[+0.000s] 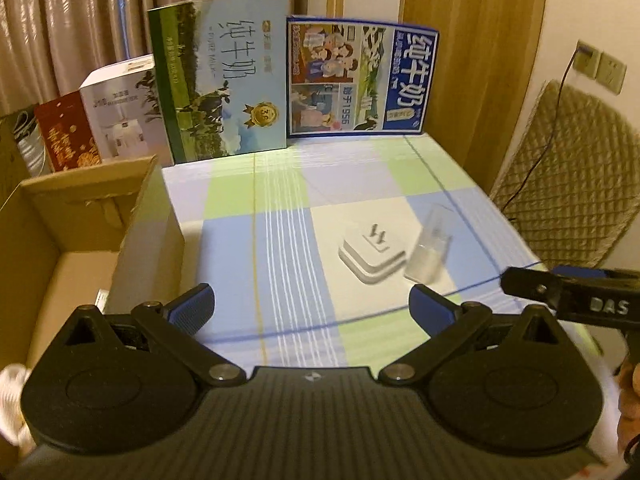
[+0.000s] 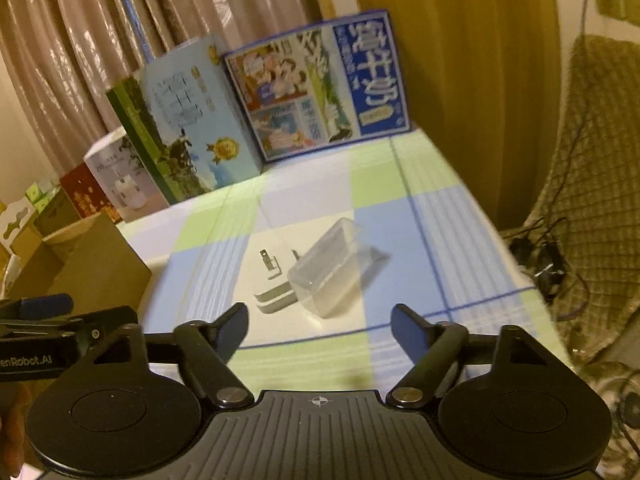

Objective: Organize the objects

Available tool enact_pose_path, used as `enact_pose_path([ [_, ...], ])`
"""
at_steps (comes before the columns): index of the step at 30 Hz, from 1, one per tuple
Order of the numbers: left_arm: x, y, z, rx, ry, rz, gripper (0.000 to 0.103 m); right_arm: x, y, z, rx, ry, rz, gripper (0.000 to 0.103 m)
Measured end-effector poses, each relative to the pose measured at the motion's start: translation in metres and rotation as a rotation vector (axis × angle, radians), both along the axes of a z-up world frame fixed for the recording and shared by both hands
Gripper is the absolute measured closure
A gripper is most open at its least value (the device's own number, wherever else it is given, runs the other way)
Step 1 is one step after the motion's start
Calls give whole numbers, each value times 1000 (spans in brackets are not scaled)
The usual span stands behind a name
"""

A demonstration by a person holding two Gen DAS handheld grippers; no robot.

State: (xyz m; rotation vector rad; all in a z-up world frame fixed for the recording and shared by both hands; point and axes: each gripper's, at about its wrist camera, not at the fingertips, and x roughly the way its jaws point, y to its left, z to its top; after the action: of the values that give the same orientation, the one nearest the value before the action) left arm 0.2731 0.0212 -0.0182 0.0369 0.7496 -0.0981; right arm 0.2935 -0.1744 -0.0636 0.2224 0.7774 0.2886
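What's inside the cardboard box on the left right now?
The cardboard box is open. The left wrist view shows mostly bare brown floor, plus a small pale item at its near wall, too hidden to identify. The left gripper covers the box's nearest part.
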Motion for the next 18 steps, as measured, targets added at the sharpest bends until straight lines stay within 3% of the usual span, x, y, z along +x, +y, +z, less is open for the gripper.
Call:
enact_pose_path([
  [5,30,-2,-17,49,8,7,1,37,10,-17,1,16,19,37],
  [15,53,-2,-39,58,19,7,1,85,36,-48,-70,45,44,43],
  [18,57,-3,-44,60,25,8,1,84,33,-49,-125,60,51,66],
])
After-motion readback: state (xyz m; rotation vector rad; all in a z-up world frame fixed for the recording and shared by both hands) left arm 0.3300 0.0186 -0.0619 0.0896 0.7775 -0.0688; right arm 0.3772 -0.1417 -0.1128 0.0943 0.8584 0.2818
